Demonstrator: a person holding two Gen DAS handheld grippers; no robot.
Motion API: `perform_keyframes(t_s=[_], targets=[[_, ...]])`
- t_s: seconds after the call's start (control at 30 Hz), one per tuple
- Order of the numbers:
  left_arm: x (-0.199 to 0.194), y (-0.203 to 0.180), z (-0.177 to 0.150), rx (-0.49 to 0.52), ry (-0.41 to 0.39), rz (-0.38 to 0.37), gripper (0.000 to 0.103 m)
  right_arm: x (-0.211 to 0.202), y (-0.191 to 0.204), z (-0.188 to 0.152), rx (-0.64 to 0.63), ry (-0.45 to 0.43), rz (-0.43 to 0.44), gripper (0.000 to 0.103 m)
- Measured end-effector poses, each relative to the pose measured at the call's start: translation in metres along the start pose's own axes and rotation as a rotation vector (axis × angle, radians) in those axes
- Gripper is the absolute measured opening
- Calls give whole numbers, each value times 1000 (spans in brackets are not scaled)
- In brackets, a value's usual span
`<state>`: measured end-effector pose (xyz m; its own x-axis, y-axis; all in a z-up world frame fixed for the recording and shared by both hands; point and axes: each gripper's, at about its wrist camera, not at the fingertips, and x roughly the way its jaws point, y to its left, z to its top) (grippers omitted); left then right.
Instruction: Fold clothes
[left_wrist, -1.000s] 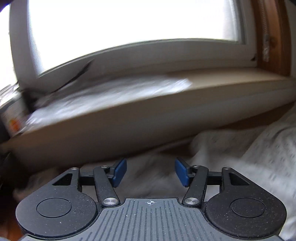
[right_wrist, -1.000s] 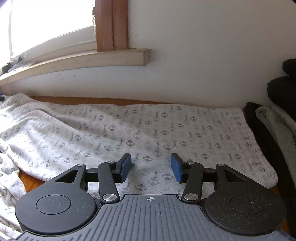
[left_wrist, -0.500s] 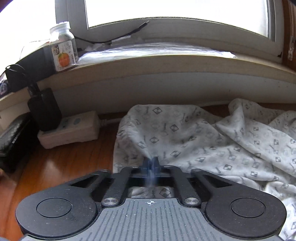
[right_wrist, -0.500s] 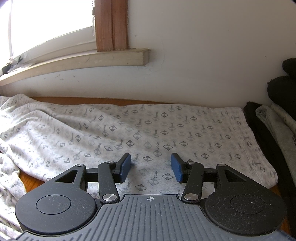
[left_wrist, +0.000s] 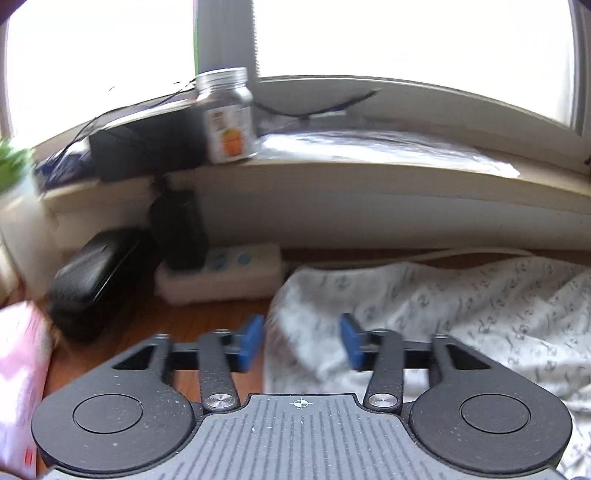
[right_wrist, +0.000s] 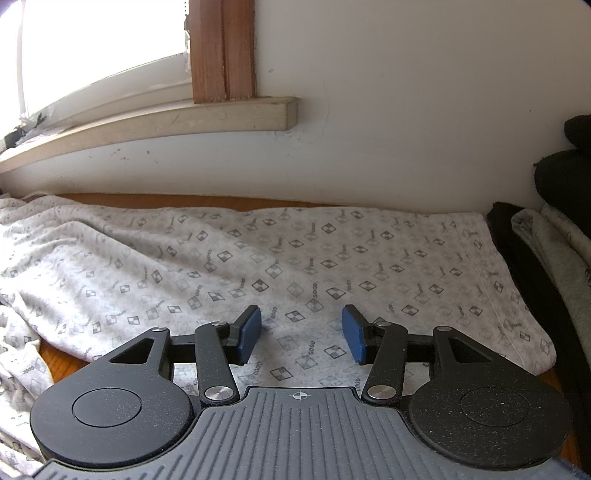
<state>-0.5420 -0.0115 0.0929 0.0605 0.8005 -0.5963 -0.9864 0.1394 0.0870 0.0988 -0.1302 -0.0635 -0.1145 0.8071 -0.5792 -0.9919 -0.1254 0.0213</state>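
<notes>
You are early in the fold, by the look of it: the patterned garment (right_wrist: 295, 258) lies spread over the wooden counter (right_wrist: 59, 354) below the windowsill (right_wrist: 147, 125), mostly flat toward your right but rumpled and bunched at the left end, so I judge this to be the laying-out and smoothing stage, with no fold made yet. Your left hand-held gripper (left_wrist: 301, 338) has just been opening; its blue pads (left_wrist: 251, 341) now stand apart over the garment's left edge (left_wrist: 295, 295), the cloth lying below and between them with nothing pinched. Your right hand-held gripper (right_wrist: 301, 334) hovers released above the flat middle of the fabric, grasping nothing. The next move likely calls for you to take that left edge low and close to the hem, pinching a single layer if you can, and to draw it taut so the wrinkles run out before you bring one side over the other. The cloth looks like thin, soft knit, pale with small grey checkered diamonds, limp enough to slump and crease wherever it is let go. Mind the white power strip (left_wrist: 221, 273) and the dark case (left_wrist: 96, 273) just beside that edge, and the labelled jar (left_wrist: 229, 114) on the sill above.
</notes>
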Motion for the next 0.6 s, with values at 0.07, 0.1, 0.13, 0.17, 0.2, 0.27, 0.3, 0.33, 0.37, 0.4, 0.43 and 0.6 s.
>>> perform_keyframes(t_s=[0.07,0.1,0.13,0.17,0.2,0.27,0.3,0.33,0.37,0.4,0.43,0.6], targets=[[16,-12,9,57,-1,0,61,0,0,0,1,0,1,49],[19,-19,13,94,-19,-9,61,0,0,0,1,0,1,49],[22,-27,15,133,-39,-19,61,0,-1,0,1,0,1,49],[22,-33,17,152,-50,-46,58,0,-1,0,0,-1,1,49],[23,-40,19,169,-59,-76,56,0,-1,0,0,-1,1,49],[23,-53,23,211,-78,-140,55,0,-1,0,1,-2,2,50],[27,-61,24,242,-69,-146,55,0,-1,0,1,-2,3,50],[30,-68,26,273,-58,-149,55,0,-1,0,1,-2,3,50],[35,-73,27,302,-42,-144,55,0,-1,0,2,-2,4,50],[41,-77,28,325,-25,-133,55,0,-1,0,2,-2,4,50],[47,-78,29,337,-7,-126,55,0,-1,0,2,-2,3,50],[56,-64,28,355,33,-114,44,-1,0,-1,3,-3,4,51]])
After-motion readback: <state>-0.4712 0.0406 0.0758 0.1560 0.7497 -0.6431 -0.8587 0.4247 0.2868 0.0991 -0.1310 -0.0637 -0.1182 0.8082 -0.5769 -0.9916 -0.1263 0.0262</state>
